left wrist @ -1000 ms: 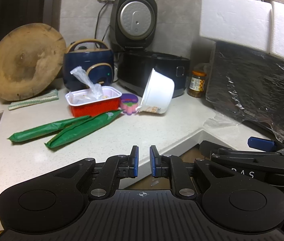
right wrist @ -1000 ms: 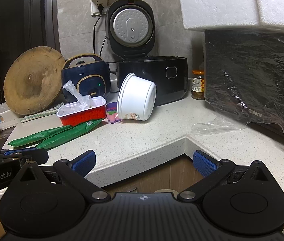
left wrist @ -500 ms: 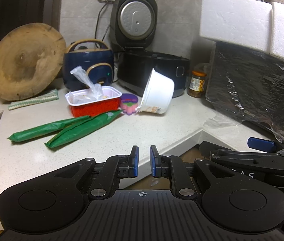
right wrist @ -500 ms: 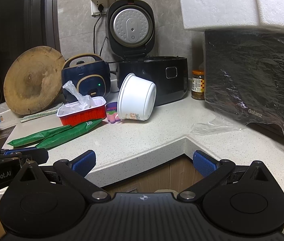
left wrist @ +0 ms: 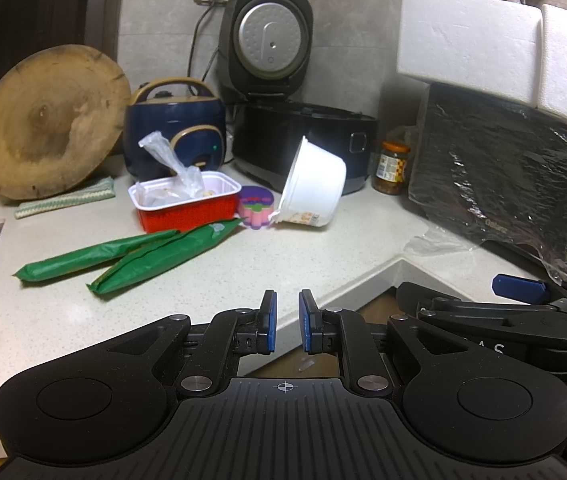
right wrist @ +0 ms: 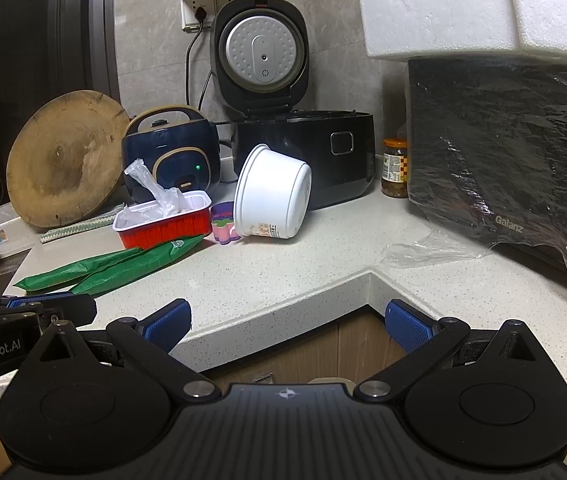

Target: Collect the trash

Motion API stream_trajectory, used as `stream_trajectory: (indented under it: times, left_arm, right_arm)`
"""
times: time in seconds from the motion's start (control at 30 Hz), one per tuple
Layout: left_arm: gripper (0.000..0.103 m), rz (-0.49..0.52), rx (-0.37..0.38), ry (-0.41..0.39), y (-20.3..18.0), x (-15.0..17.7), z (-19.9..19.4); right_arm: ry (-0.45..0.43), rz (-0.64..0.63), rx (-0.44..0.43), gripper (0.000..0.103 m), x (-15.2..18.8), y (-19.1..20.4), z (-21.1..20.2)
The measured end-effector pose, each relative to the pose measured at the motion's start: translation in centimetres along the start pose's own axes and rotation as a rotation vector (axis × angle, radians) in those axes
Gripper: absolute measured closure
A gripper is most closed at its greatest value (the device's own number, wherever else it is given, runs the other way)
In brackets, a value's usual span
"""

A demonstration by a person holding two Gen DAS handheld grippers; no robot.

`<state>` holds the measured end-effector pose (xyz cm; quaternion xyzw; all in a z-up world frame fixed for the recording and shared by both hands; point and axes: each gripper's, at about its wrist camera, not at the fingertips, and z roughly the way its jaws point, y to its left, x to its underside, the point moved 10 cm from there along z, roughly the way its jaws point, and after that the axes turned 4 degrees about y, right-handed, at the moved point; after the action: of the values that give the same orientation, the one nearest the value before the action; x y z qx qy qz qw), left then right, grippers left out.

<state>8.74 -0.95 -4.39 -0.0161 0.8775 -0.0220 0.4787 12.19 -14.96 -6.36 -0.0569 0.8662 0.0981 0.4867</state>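
Here, white bowl (right wrist: 273, 194) lies tipped beside red tray (right wrist: 163, 222).

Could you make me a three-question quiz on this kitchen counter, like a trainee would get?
1. True or false: the white bowl stands upright.
2. What sticks out of the red tray? A) a spoon B) a clear plastic bag C) a fork
3. Which gripper has its jaws set wider, the left gripper or the right gripper?

Key:
1. False; it lies tipped on its side by the pink cup.
2. B
3. The right; the left one's pads leave only a narrow gap, and neither holds anything.
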Motion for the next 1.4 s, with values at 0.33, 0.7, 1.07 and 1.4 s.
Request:
stream_trajectory:
  times: [0.33,0.7,1.07,1.4]
  left_arm:
    - [0.087,-0.003,0.008,-0.009,0.0,-0.1,-0.1]
    - [0.087,0.005,0.006,-0.018,0.5,-0.2,0.1]
    - [0.087,-0.020,0.024,-0.002,1.8,-0.7,1.4]
    - [0.087,-0.064,0.059,0.039,4.5,-2.1,4.9]
  right_arm:
    - [-0.004,-0.005,0.000,0.000,-0.1,0.1,-0.1]
    - [-0.004,-0.013,-0.002,0.000,-0.3,0.5,-0.2]
    - [0.005,-0.025,0.018,0.000,-1.0,0.9,0.9]
    - [0.024,-0.042,0.058,0.000,-2.2,1.7,3.9]
